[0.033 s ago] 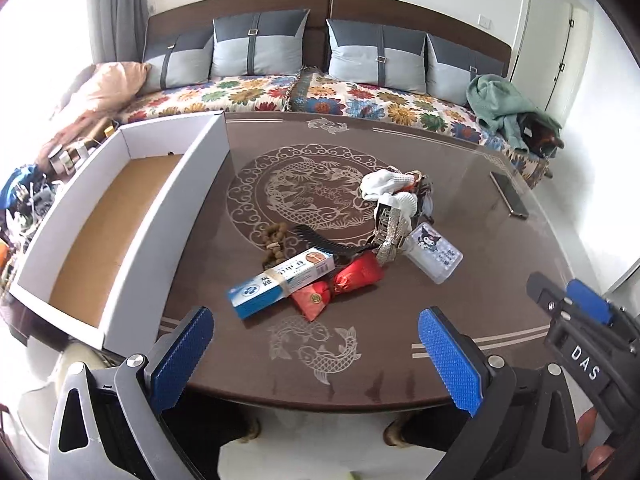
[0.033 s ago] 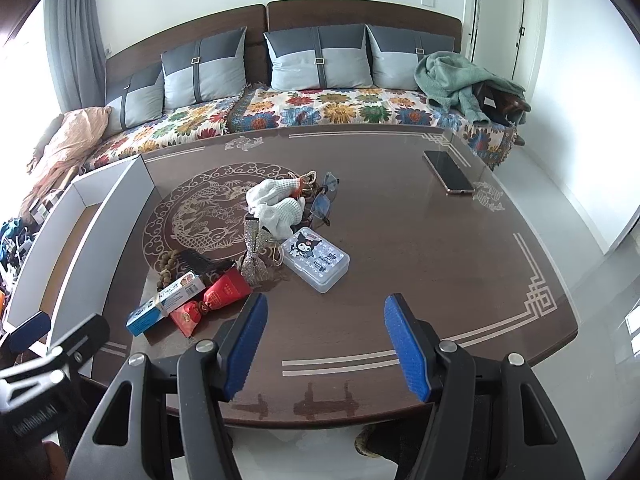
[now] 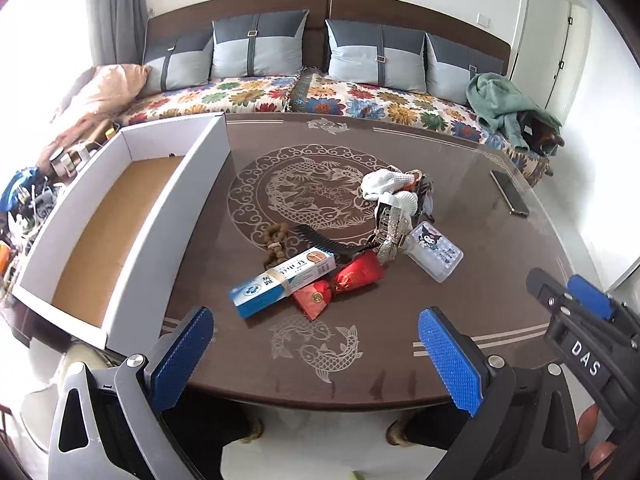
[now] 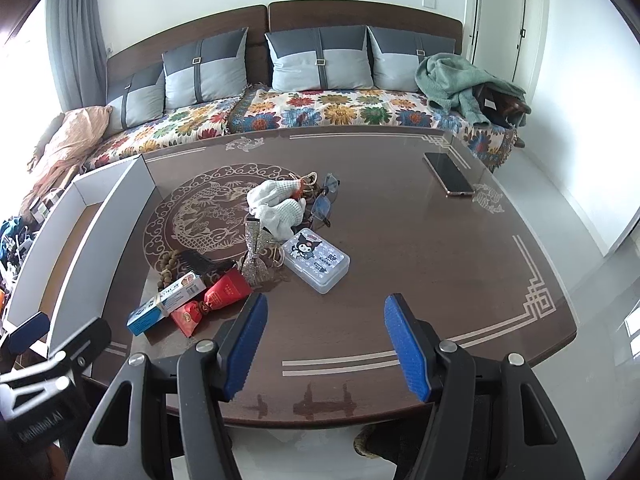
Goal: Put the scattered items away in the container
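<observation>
- Left wrist view: the left gripper (image 3: 316, 354) hangs over the near edge of a dark brown table (image 3: 500, 248), its blue-padded fingers (image 3: 182, 350) spread wide with nothing between them. A long white cardboard box (image 3: 176, 216), brown inside and holding nothing visible, sits along the table's left side. The scattered items lie in a loose cluster near the table's middle: a blue-and-white toothpaste box (image 3: 282, 282) resting on two red pouches (image 3: 352, 276), a black comb (image 3: 326, 240) and brown beads (image 3: 276, 240) just behind it, a glittery bow clip (image 3: 390, 232), white gloves (image 3: 390, 188) and a clear cartoon-printed case (image 3: 434, 250). A phone (image 3: 510, 192) lies well apart, near the right edge. The right gripper (image 3: 576, 312) shows at the lower right.

- Right wrist view: the right gripper (image 4: 326, 344) also hovers above the near edge, jaws wide and empty. The same cluster sits ahead and to its left, with glasses (image 4: 324, 200) beside the gloves (image 4: 276, 204) and the cartoon case (image 4: 316, 260) nearest the fingers. The white box (image 4: 92, 248) runs along the far left; the phone (image 4: 446, 174) lies at the far right corner. A flowered sofa (image 4: 320, 110) stands behind the table.
</observation>
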{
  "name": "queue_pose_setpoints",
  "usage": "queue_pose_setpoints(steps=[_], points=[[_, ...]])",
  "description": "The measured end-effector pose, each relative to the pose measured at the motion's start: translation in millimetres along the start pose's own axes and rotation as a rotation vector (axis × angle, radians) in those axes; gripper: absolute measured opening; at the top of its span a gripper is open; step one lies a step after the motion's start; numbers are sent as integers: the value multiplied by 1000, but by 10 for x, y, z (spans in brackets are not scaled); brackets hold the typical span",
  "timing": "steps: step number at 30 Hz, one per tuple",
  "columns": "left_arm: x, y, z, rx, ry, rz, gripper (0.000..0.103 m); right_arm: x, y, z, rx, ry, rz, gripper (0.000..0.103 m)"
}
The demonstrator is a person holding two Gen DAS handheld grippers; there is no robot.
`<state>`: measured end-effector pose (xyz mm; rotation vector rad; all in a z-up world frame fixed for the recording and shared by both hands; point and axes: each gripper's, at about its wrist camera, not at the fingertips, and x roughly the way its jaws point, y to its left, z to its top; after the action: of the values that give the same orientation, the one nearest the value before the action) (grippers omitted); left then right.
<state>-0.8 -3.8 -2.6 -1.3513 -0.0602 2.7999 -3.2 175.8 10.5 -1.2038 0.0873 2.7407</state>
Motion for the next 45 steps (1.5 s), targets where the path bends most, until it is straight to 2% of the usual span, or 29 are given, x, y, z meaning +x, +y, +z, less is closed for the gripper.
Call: queue_pose_setpoints(steps=[7, 12, 18, 24, 34, 38, 45], points=[[115, 193, -45, -37, 32, -58, 103, -36, -106, -88, 20, 9, -21, 62], [-73, -20, -180, 41, -8, 72, 103, -65, -180, -159, 38, 13, -32, 62], [-98, -65, -430, 38, -12, 100, 103, -118, -229, -357, 85, -1, -3, 62], [-147, 93, -547, 29, -44, 137, 103, -138, -114, -493, 59, -18, 29, 62], [160, 233, -546, 19, -31, 111, 103, 49, 61, -584, -6, -36, 64, 62], [345, 258, -556, 14, 31, 78, 103, 194, 145, -625, -49, 7, 39, 62], [362, 287, -526, 16, 58, 70, 103, 171, 244, -601, -103, 2, 10, 62]])
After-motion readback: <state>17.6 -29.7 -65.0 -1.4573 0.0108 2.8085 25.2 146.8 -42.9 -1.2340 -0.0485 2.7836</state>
